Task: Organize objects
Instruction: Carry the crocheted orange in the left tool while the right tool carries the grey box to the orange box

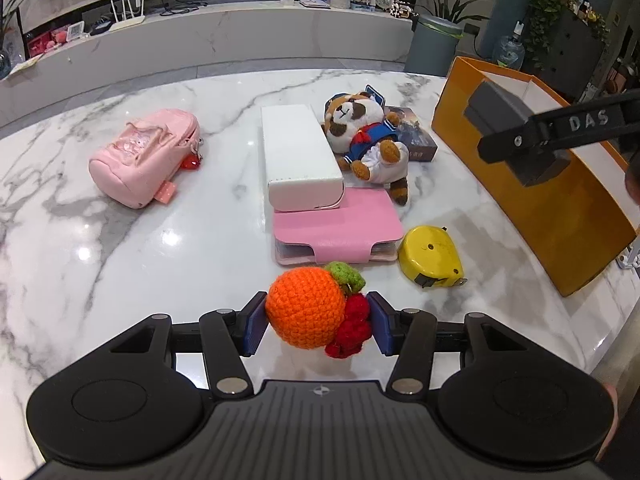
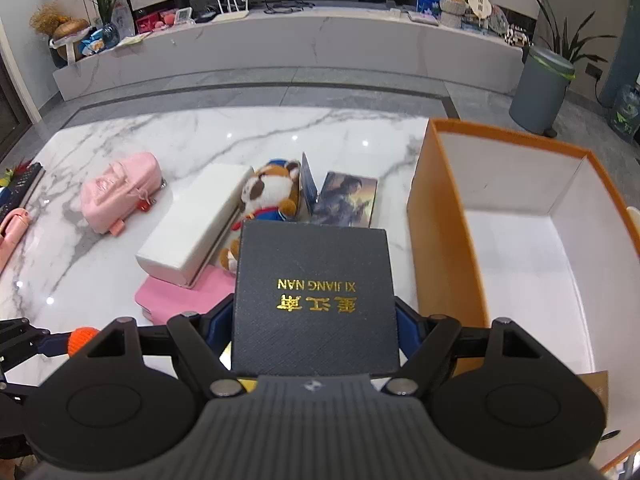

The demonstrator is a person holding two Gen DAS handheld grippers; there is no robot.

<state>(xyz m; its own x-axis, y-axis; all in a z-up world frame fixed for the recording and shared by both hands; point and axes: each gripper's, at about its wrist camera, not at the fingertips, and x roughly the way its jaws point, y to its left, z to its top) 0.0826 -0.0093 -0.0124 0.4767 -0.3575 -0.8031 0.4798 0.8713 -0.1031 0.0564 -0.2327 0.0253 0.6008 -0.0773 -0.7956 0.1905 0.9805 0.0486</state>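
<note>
Left gripper [image 1: 316, 322]: blue pads closed on a crocheted orange fruit charm with green leaf and red berries [image 1: 306, 312], held just above the white marble table [image 1: 120, 248].

Right gripper [image 2: 314, 322]: fingers clamped on the sides of a flat black textured box with gold lettering [image 2: 314, 292], held in the air beside the open orange cardboard box with white interior [image 2: 448, 240].

On the table beyond the left gripper:
- pink flip-cover case [image 1: 336, 232], with a long white rectangular case [image 1: 300, 160] resting partly on it;
- yellow tape measure [image 1: 432, 256], just right of the pink case;
- plush raccoon in a blue sailor outfit [image 1: 366, 136], lying against a dark picture-printed box [image 1: 416, 136];
- small pink backpack [image 1: 144, 160], well apart to the left.
</note>
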